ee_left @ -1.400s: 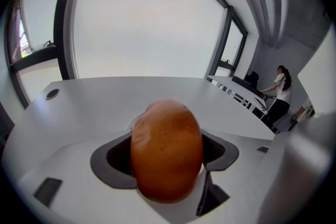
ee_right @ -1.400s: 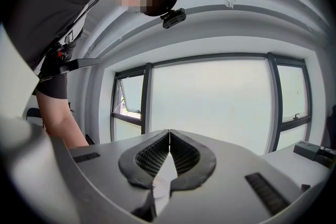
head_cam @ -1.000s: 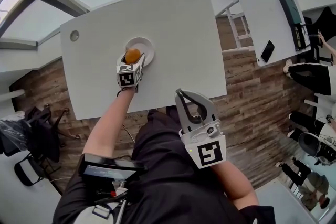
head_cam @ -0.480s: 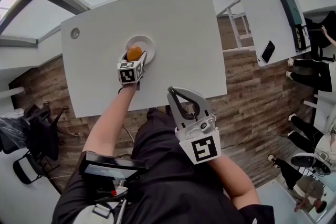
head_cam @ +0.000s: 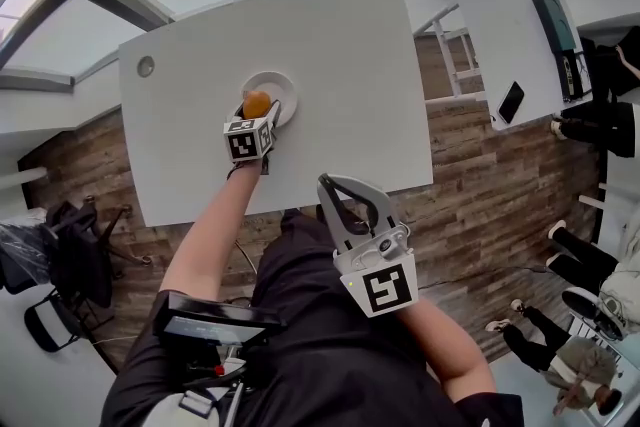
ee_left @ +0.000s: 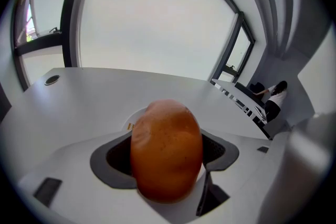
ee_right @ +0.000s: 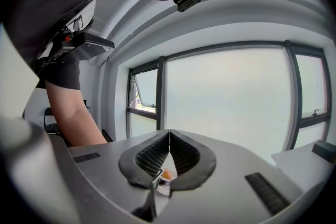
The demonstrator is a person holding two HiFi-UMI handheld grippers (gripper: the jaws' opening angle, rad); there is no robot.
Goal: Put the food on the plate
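An orange, rounded piece of food [head_cam: 257, 103] sits between the jaws of my left gripper [head_cam: 257, 111], which is shut on it. It hangs at the near edge of a small white plate [head_cam: 283, 81] on the white table [head_cam: 340, 65]. In the left gripper view the food [ee_left: 166, 149] fills the gap between the dark pads, with the plate rim [ee_left: 132, 117] just behind it. I cannot tell if the food touches the plate. My right gripper [head_cam: 326, 183] is shut and empty, held off the table's front edge near the person's body; its pads [ee_right: 152, 157] meet in a closed seam.
A round cable hole [head_cam: 146, 66] marks the table's far left corner. A second white table [head_cam: 500, 15] at the right carries a phone [head_cam: 509, 99] and a dark device [head_cam: 555, 25]. Dark chairs [head_cam: 70, 265] stand on the wooden floor at the left; people sit at the far right.
My right gripper has shifted left and a little toward the table, still shut. The left gripper and the food have barely moved over the plate's near edge.
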